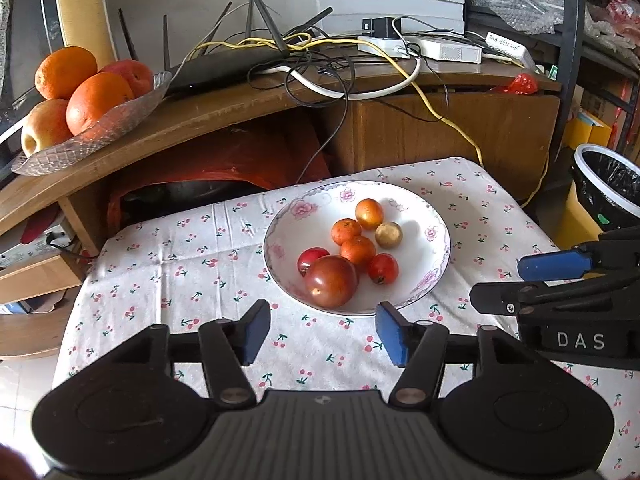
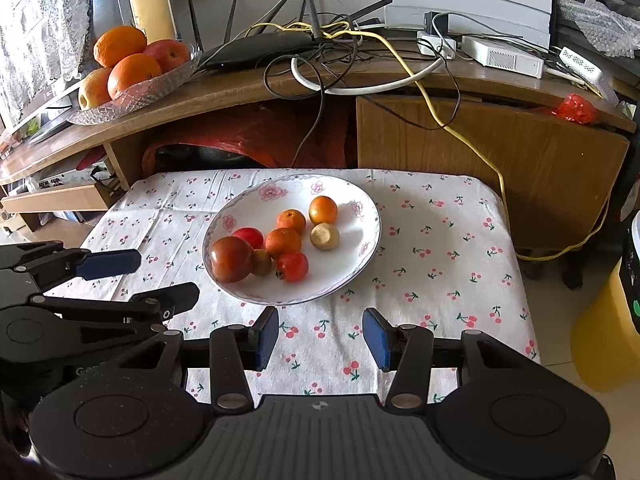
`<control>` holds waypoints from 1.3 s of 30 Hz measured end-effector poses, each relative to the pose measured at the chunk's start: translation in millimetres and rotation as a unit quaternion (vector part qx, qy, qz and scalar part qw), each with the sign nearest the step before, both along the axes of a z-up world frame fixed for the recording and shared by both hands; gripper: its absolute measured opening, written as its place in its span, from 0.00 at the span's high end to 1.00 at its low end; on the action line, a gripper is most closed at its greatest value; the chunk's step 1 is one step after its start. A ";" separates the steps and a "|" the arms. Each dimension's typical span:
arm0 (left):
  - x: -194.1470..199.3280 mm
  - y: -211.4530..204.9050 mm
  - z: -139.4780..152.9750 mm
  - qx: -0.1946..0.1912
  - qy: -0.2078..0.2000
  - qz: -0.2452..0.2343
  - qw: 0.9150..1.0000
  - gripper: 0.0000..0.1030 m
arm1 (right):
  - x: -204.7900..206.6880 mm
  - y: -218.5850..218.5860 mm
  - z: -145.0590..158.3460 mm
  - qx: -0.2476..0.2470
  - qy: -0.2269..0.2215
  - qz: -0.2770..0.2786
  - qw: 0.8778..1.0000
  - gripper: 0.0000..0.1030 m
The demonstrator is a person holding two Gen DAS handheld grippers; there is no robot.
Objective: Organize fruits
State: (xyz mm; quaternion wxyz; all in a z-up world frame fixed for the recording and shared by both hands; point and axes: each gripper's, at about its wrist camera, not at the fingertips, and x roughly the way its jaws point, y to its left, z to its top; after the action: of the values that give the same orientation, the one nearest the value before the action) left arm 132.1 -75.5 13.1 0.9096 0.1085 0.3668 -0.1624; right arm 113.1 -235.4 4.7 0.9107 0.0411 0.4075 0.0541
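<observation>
Your left tool and right tool both hang wide open over the near edge of the bench, gripping nothing. The white plate sits near the middle of the bench, toward its far edge, with the small fruits clustered in it.

Your right view shows a small brownish fruit tucked between the big tomato and an orange one; the left view hides it behind the tomato. The left view alone shows the bin beyond the bench's right edge.

The golden fruit lies with its flat end turned toward the plate's near-left rim. The others are round, with no clear long axis.

On the shelf behind, a glass dish holds oranges and apples.
</observation>
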 end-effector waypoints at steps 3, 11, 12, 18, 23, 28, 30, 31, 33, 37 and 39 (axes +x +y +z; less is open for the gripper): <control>-3.2 1.7 0.3 0.001 -0.002 0.004 1.000 0.33 | -2.9 0.6 -0.5 0.001 0.001 -0.001 1.000 0.58; -13.0 4.0 -0.7 0.005 -0.006 0.014 1.000 0.26 | -12.4 3.7 0.9 0.002 -0.002 -0.001 1.000 0.58; -14.5 4.5 -1.0 0.005 -0.007 0.016 1.000 0.25 | -13.6 4.1 0.7 0.002 -0.002 -0.001 1.000 0.58; -20.9 8.2 -3.2 0.004 -0.005 0.027 1.000 0.21 | -19.9 5.0 1.1 0.005 -0.001 -0.003 1.000 0.58; -28.8 11.0 -4.6 0.004 -0.004 0.038 0.999 0.14 | -27.4 8.5 1.7 0.008 0.000 -0.002 1.000 0.57; -38.9 14.8 -6.4 0.007 -0.005 0.051 0.999 0.06 | -39.3 10.3 2.3 0.011 0.001 -0.003 1.000 0.57; -42.9 16.2 -6.3 0.005 -0.006 0.056 0.998 0.03 | -44.0 10.5 2.4 0.011 0.001 -0.004 1.000 0.57; -45.1 17.3 -6.1 0.004 -0.007 0.058 0.998 0.02 | -46.2 10.6 2.3 0.012 0.002 -0.005 1.000 0.57; -49.5 19.3 -5.6 0.003 -0.008 0.064 0.998 0.02 | -50.1 10.3 1.4 0.013 0.004 -0.007 1.000 0.57; -57.3 23.8 -5.4 0.000 -0.005 0.081 0.997 0.00 | -60.4 11.9 1.5 0.016 0.006 -0.008 1.000 0.57; -61.9 25.1 -3.8 -0.006 -0.006 0.082 0.997 0.00 | -65.6 13.1 2.0 0.017 0.006 -0.007 1.000 0.57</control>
State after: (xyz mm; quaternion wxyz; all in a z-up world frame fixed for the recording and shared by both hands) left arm 70.2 -50.4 9.3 0.9227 0.0731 0.3680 -0.0886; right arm 47.5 -222.3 6.7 0.9080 0.0596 0.4112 0.0540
